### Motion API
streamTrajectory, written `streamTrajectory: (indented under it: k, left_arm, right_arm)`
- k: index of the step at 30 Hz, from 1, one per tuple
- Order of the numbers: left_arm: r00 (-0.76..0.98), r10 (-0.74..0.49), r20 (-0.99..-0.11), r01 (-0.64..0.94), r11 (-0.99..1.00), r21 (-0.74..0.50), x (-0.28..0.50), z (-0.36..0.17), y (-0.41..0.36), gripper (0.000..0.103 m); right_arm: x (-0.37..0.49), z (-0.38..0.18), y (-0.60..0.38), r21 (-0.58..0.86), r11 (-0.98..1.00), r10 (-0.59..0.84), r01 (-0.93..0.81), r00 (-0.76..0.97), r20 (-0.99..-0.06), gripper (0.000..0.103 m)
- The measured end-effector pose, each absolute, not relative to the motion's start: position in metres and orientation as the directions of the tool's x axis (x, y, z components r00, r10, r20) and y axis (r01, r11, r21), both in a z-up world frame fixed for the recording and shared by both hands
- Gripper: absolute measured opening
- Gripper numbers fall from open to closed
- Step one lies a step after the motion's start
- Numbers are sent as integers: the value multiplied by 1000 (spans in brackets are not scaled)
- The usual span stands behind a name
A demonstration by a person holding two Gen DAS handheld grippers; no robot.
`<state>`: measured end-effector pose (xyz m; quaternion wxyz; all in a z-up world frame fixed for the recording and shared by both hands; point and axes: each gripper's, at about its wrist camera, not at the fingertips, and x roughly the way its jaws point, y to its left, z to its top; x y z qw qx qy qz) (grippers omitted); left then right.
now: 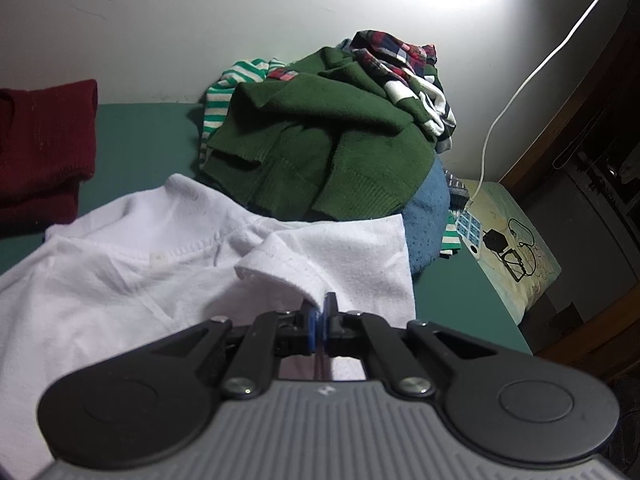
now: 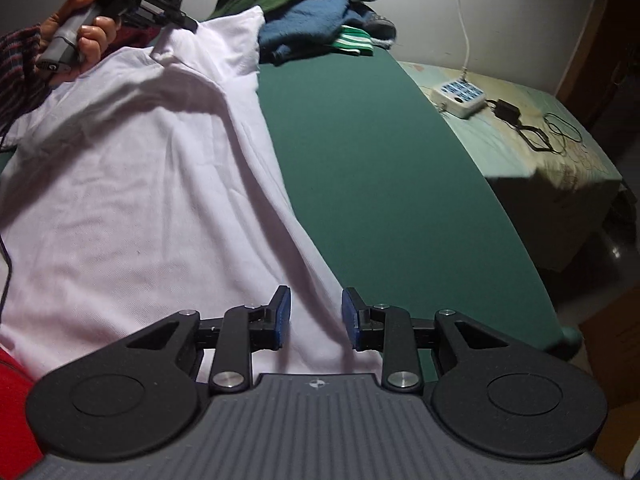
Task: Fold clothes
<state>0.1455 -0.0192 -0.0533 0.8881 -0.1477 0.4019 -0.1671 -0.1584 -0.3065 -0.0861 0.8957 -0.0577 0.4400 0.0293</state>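
White shirt (image 2: 152, 184) lies lengthwise, collar toward clothes pile (image 1: 320, 132); left tool (image 1: 320, 312) pinches sleeve.

White shirt (image 2: 152, 184) soft cloth; green mat (image 2: 400, 200) matt, smooth.

A pale wall (image 1: 160, 20) with a bright glare stands behind the green table (image 2: 380, 168); dark wooden furniture (image 1: 580, 120) stands alongside.

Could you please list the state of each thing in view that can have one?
White T-shirt: spread out on the green mat, sleeve hem pinched.
Left tool: shut on the sleeve hem.
Right tool: open, over the shirt's lower edge, gripping nothing.
Clothes pile: unfolded, heaped.
Dark red garment: folded.
Power strip: cable attached.
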Motion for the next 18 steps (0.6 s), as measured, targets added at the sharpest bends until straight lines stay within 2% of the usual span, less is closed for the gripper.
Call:
streamTrajectory:
  k: [9,11,14,18]
  left_arm:
    - [637,-358,-683,168,929,-330,144,-41,-25,0]
    - [644,-348,-681,164,933,-322,143,-38,-25,0]
    - [660,-331,-674,155,938,-309,143,-31,-25,0]
    - [684,-314,-659,156,945,-288,140,-18,-24,0]
  right_arm:
    - [-179,-103,-325,-67,998,-41,-18,625,-780,28]
    - [-180,-102,-325,-56,998,-31,-21,622,-783,11]
    - [-183,-96,-323,-51,998,-22,-29,626,-779,3]
    - [-188,-83,-320,-33,998,11,-58,637,-771,3]
